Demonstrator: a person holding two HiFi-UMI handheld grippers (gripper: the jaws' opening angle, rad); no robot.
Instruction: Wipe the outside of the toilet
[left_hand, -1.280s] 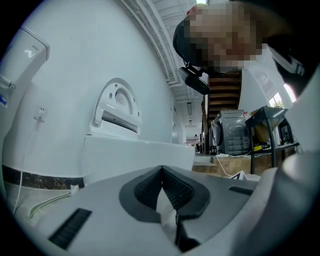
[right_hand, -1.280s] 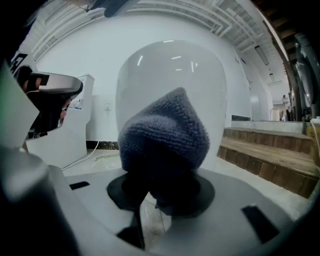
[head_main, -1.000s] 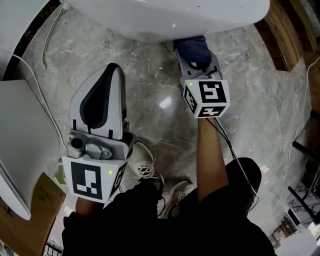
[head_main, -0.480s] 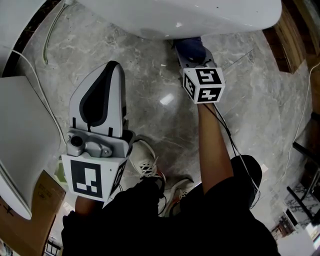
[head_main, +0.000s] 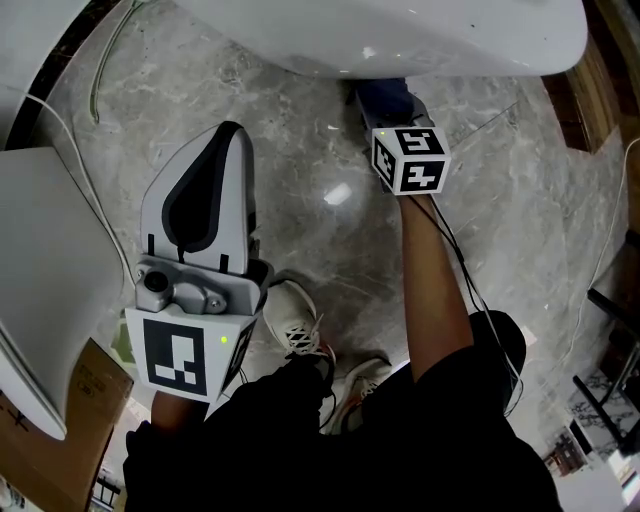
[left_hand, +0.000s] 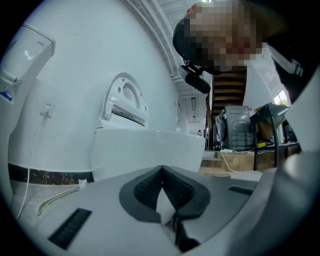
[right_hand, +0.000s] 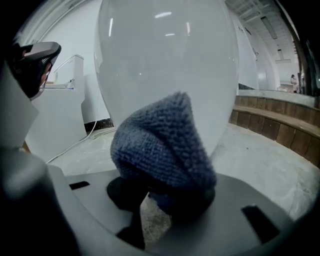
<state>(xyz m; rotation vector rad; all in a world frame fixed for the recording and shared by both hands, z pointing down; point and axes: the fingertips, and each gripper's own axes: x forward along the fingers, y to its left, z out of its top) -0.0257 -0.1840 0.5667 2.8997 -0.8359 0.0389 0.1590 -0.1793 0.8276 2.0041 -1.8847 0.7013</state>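
Your right gripper (head_main: 388, 105) reaches to the underside of the glossy white ceramic toilet bowl (head_main: 400, 40). Its jaws are closed on a bunched blue knitted cloth (head_main: 385, 95). In the right gripper view, the cloth (right_hand: 162, 145) rises in a peak and presses against the curved front of the bowl (right_hand: 165, 60). It covers the tips of the right gripper (right_hand: 162, 192).

Your left gripper (head_main: 228, 140) hangs in front of the bowl and to its left, well apart from it, over the grey marble floor (head_main: 310, 140). In the left gripper view its ribbed dark pads meet, with nothing between them (left_hand: 161, 172).

To the left of the bowl a thin white cable (head_main: 70, 170) runs across the floor beside a large white panel (head_main: 40, 270), with a brown cardboard box (head_main: 80, 395) further back. Wooden steps (right_hand: 272, 125) lie to the right of the bowl. Your white sneaker (head_main: 292, 322) rests on the floor in front of it.
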